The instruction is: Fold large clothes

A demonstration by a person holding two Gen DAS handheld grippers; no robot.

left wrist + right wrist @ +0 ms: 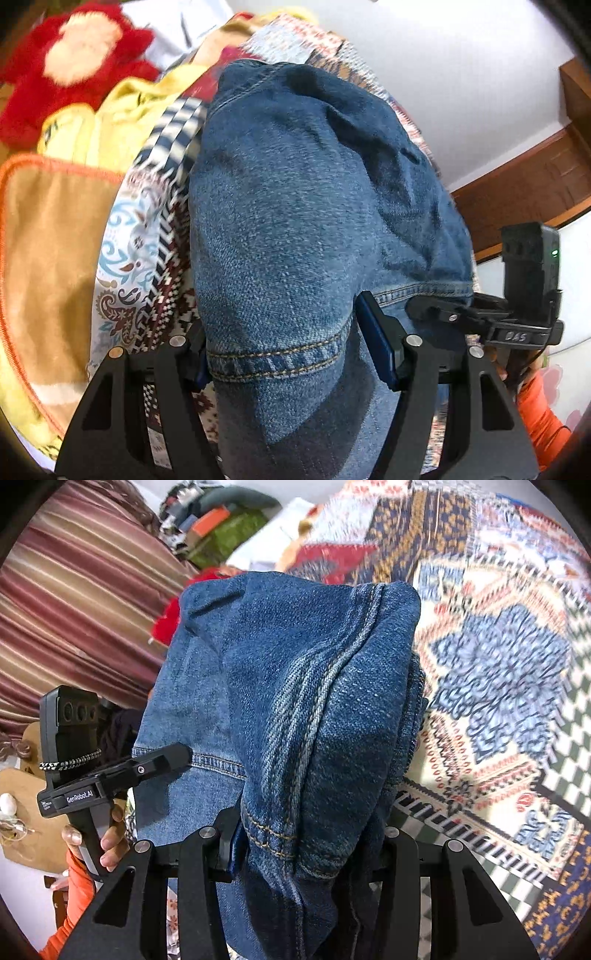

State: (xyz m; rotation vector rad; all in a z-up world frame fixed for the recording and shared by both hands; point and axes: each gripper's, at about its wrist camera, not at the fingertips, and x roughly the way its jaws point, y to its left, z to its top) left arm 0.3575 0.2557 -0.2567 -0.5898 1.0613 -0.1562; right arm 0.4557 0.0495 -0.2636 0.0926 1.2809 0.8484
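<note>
A pair of blue jeans (pixel 295 203) hangs folded over and fills the middle of both views. My left gripper (pixel 291 354) is shut on a stitched hem, with one blue pad (pixel 376 343) showing against the denim. In the right wrist view my right gripper (pixel 306 845) is shut on a thick bunch of the jeans (pixel 295 701) at another hem. Each gripper shows in the other's view: the right gripper (pixel 436 312) grips the hem at the right, the left gripper (pixel 173 757) at the left. A hand (pixel 107 845) in an orange sleeve holds the left one.
A patterned bedspread (pixel 498 701) lies under the jeans. To the left sit a red plush toy (pixel 74 55), a yellow garment (pixel 122 122) and a tan blanket with orange trim (pixel 48 240). Striped fabric (pixel 74 609) and a heap of things (pixel 221 524) lie further off. Wooden trim (pixel 517 199) runs along the white wall.
</note>
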